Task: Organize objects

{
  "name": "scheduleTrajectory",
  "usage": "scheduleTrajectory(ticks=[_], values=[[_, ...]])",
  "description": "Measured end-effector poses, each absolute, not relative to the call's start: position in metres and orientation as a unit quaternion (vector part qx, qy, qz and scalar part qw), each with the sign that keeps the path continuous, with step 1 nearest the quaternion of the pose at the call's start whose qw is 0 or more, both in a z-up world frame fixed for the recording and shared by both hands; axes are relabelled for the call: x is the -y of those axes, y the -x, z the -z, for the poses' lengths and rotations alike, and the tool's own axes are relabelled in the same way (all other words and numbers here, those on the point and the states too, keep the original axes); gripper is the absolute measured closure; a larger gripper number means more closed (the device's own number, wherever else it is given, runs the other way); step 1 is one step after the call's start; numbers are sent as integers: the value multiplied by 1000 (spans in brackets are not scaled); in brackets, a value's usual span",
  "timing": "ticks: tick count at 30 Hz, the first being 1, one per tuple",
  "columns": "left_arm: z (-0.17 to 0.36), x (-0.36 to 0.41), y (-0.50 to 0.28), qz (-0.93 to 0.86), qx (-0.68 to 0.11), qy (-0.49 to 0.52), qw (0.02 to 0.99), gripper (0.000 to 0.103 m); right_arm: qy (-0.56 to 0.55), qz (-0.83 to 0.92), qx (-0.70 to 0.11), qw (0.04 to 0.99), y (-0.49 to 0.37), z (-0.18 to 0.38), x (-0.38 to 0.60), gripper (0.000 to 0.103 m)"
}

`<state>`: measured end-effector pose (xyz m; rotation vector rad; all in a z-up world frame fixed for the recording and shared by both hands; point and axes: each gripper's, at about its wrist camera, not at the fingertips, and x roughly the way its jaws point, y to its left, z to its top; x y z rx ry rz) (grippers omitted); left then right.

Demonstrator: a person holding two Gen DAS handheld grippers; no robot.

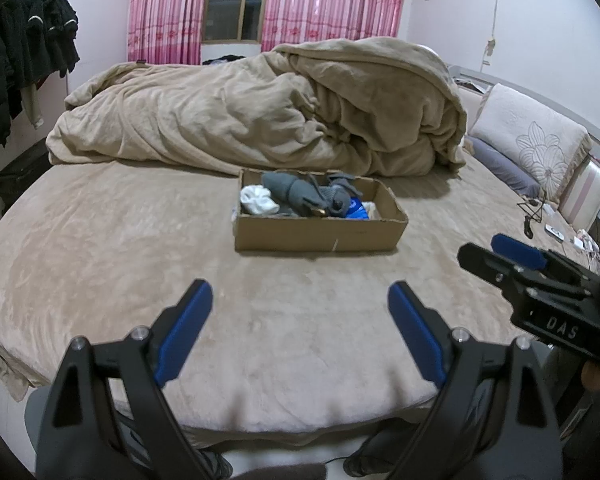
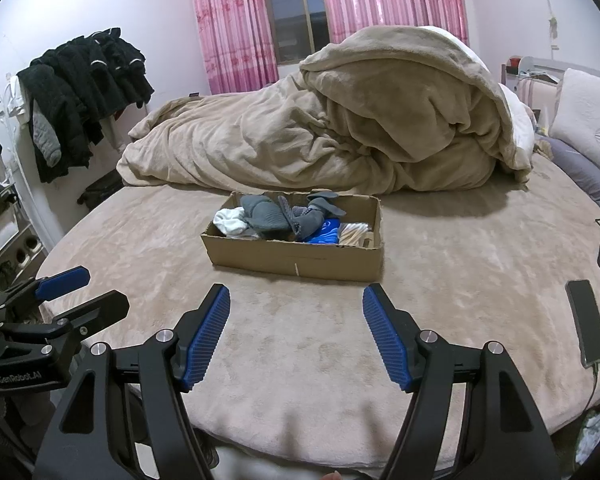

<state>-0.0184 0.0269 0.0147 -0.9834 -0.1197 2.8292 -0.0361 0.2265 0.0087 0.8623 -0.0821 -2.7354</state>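
A shallow cardboard box [image 1: 318, 234] [image 2: 296, 258] rests in the middle of the round bed. Inside it lie grey socks [image 1: 296, 196] [image 2: 274, 216], a white bundle [image 1: 256, 200] [image 2: 230, 220], a blue packet [image 1: 358, 210] [image 2: 326, 236] and a pack of pale sticks [image 2: 354, 234]. My left gripper [image 1: 300, 294] hovers open over the bed's near edge, short of the box, with nothing between its blue pads. My right gripper [image 2: 296, 296] stands open the same way, empty, and shows from the side in the left wrist view [image 1: 492, 250]. The left gripper also shows at the lower left of the right wrist view [image 2: 88, 290].
A heaped beige duvet [image 1: 268, 112] [image 2: 340, 128] fills the far half of the bed. Pillows [image 1: 532, 140] lean at the right. A black phone [image 2: 586, 322] on a cable lies near the right edge. Dark clothes [image 2: 84, 92] hang at the left wall.
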Motion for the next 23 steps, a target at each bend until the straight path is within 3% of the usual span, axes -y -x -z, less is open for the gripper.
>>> scheduleTrajectory(ticks=[23], values=[[-11, -26, 31, -939, 36, 330, 89, 12, -303, 943, 28, 138, 35, -4, -224, 31]])
